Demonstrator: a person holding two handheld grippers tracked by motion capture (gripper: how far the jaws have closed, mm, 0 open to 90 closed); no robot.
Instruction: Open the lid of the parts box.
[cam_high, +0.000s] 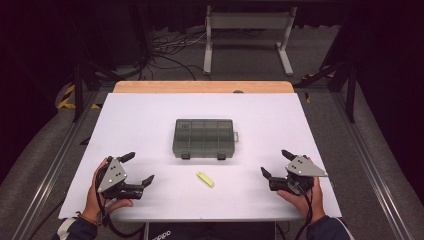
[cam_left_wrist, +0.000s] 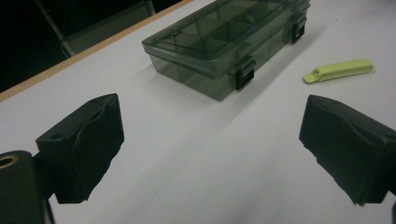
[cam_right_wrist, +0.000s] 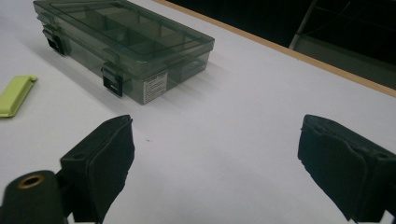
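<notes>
Both tongs, left (cam_high: 139, 169) and right (cam_high: 275, 163), are spread wide, empty. The compartment box (cam_high: 204, 138) at twelve o'clock looks light, rigid, slick plastic; best gripped across its latched front edge.

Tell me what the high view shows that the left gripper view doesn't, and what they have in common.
High view alone: both hands, the left gripper and the right gripper, each with jaws open and resting apart from everything on the table, plus the floor cables and a metal frame beyond it.

Left gripper view alone: a close look at the box's two dark latches, both closed.

Both: the closed clear box with its compartments, and the small yellow-green clip lying on the white table in front of it.
</notes>
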